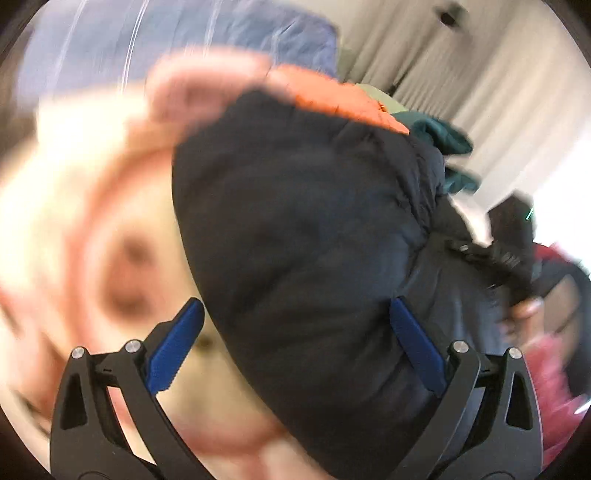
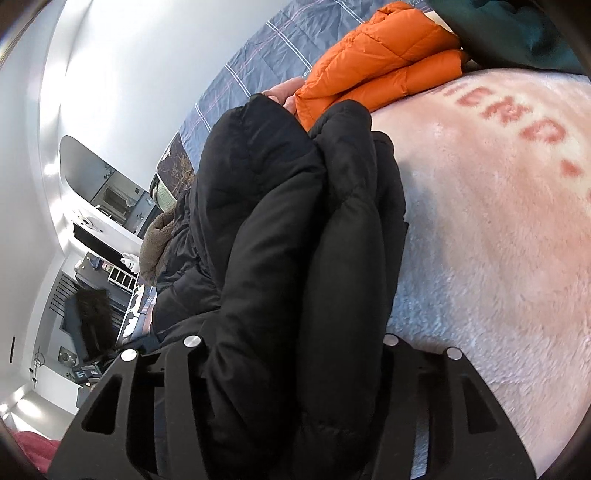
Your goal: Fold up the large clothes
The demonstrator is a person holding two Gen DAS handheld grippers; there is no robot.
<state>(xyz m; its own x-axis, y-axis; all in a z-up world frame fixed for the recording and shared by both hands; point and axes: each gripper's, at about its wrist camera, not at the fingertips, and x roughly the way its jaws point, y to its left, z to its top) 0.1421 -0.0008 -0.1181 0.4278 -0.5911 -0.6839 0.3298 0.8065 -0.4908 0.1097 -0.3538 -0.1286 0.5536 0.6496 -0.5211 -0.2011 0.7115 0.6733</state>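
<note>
A black puffer jacket point(image 1: 306, 236) lies bunched on a pink fleece blanket point(image 1: 92, 206). My left gripper point(image 1: 295, 325) is open, its blue pads point(image 1: 173, 350) standing wide on either side of the jacket's thick folded edge. In the right wrist view the same jacket point(image 2: 288, 266) fills the space between my right gripper's arms point(image 2: 291, 369); the fingertips are buried in its folds, so the gripper looks shut on the jacket. The right gripper and the hand holding it show at the right of the left wrist view point(image 1: 517, 266).
An orange puffer jacket point(image 2: 384, 62) lies folded beyond the black one, with a dark teal garment point(image 2: 517, 33) beside it. A blue checked sheet point(image 2: 266, 55) covers the bed. White curtains point(image 1: 461, 66) hang behind. Room furniture point(image 2: 96, 236) stands off the bed's side.
</note>
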